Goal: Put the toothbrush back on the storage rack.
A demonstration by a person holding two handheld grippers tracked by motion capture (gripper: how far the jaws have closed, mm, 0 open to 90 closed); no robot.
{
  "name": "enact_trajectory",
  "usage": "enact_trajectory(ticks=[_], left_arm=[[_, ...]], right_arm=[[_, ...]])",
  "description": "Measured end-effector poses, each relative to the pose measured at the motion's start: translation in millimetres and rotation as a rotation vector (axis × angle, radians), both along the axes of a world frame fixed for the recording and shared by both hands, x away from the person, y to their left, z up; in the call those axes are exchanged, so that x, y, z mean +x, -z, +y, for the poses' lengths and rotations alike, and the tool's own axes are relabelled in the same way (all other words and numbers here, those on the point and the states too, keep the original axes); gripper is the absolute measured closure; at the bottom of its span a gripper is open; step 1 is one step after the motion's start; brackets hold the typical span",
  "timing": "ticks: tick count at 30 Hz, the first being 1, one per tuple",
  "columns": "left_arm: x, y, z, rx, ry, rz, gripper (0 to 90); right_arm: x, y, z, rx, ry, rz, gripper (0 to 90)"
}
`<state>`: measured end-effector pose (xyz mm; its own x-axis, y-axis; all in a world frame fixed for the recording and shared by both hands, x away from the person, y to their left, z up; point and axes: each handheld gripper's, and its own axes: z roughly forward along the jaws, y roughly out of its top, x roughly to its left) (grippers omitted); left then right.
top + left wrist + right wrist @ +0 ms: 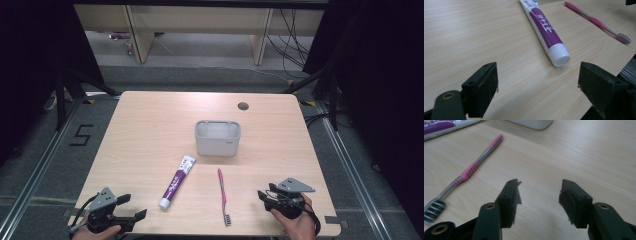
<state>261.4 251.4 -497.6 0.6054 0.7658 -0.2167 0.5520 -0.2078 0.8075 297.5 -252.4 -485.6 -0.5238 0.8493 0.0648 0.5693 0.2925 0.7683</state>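
Over the table, the high view has one left gripper at the near left corner, jaws spread wide and empty, held in a hand at the table's front edge. One right gripper sits near the front right corner in the other hand; how far its jaws stand apart I cannot tell from up here. Between them lie one toothpaste tube, white and purple with its cap toward the front edge, and one pink toothbrush, bristles nearest the front. One grey holder stands upright behind both, near the table's middle, well apart from the grippers. Bare wood stretches to the left, the right and the back edges, with a round cable hole near the back.

Along the left gripper's jaws, both pads are far apart with nothing between them, above bare wood. The tube's white cap lies just ahead, untouched; the toothbrush lies beyond it, and the table's edge falls away at the right.

Along the right gripper's jaws, the gap is moderate and empty. The toothbrush lies to the left of the jaws, apart from them; the tube and the holder's base sit at the top.
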Motion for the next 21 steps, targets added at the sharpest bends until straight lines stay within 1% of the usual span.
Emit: enact_trajectory(ticks=[1,2,3,4,5,6,7,8,9,10,11,12,13,14,15,16,17,18,19,20,21], left_arm=[[-0.1,0.1,0.1,0.001,-0.001,0.0,15.9],[-0.2,0.2,0.3,0.001,-0.003,0.001,15.9],[-0.4,0.4,0.4,-0.002,-0.006,0.003,15.9],[-0.4,0.2,1.2,0.0,-0.005,0.004,15.9],[-0.4,0.1,1.4,-0.001,-0.009,0.001,15.9],[-0.3,0.0,1.5,-0.002,-0.01,0.002,15.9],[-0.4,-0.2,1.3,0.0,-0.014,0.002,16.0],[-0.1,0.1,1.2,-0.004,-0.011,0.0,16.0],[-0.2,0.0,0.9,-0.003,-0.011,0.001,15.9],[-0.2,0.0,0.6,-0.002,-0.008,0.004,15.9],[-0.2,0.2,0.3,-0.003,-0.009,0.003,16.0],[-0.1,0.2,0.3,-0.002,-0.008,0.003,15.9],[0.0,0.5,0.1,-0.003,-0.009,0.003,15.9],[0.0,0.6,0.2,-0.004,-0.01,0.006,15.9],[0.0,0.4,0.5,-0.001,-0.012,0.007,16.0],[0.0,0.3,0.6,-0.001,-0.014,0.007,15.9],[0.1,0.3,0.5,-0.004,-0.012,0.006,15.9],[0.1,0.2,0.3,-0.004,-0.011,0.005,15.9],[0.1,0.1,0.2,-0.003,-0.01,0.005,16.0],[0.2,0.3,0.0,-0.001,-0.008,0.003,15.9],[0.2,0.4,-0.2,0.0,-0.005,0.003,15.9]], right_arm=[[-1.0,-1.7,0.6,-0.006,0.0,-0.005,52.5],[-0.8,-3.1,0.0,-0.011,-0.01,-0.023,55.5],[-0.9,-3.0,1.5,0.011,-0.013,-0.016,57.3],[-3.1,-4.8,4.1,0.032,-0.003,-0.008,59.7],[-1.5,-5.9,3.7,0.024,-0.039,-0.029,63.2],[-6.3,-9.5,7.1,0.035,-0.004,-0.008,65.2],[-4.0,-10.3,6.5,0.011,-0.047,-0.058,67.8],[-5.4,-11.8,9.4,0.033,-0.054,-0.046,70.5],[-8.5,-13.5,12.9,0.042,-0.038,-0.042,73.0],[-7.3,-14.1,14.5,0.04,-0.072,-0.059,76.3],[-9.2,-15.6,18.0,0.042,-0.085,-0.067,79.4],[-10.2,-17.1,19.7,0.032,-0.091,-0.074,81.9],[-11.2,-17.5,23.6,0.043,-0.106,-0.069,84.1],[-12.3,-18.7,27.0,0.035,-0.121,-0.063,85.8],[-11.4,-18.3,30.3,0.032,-0.154,-0.077,87.6],[-12.9,-18.0,36.2,0.043,-0.168,-0.055,89.4],[-12.4,-17.4,39.1,0.034,-0.186,-0.061,89.8],[-12.6,-16.8,43.6,0.03,-0.2,-0.052,90.0],[-13.8,-16.2,48.2,0.039,-0.207,-0.022,90.0],[-13.2,-15.4,52.1,0.03,-0.22,-0.024,90.0],[-12.1,-14.5,55.1,0.012,-0.233,-0.04,90.0]])
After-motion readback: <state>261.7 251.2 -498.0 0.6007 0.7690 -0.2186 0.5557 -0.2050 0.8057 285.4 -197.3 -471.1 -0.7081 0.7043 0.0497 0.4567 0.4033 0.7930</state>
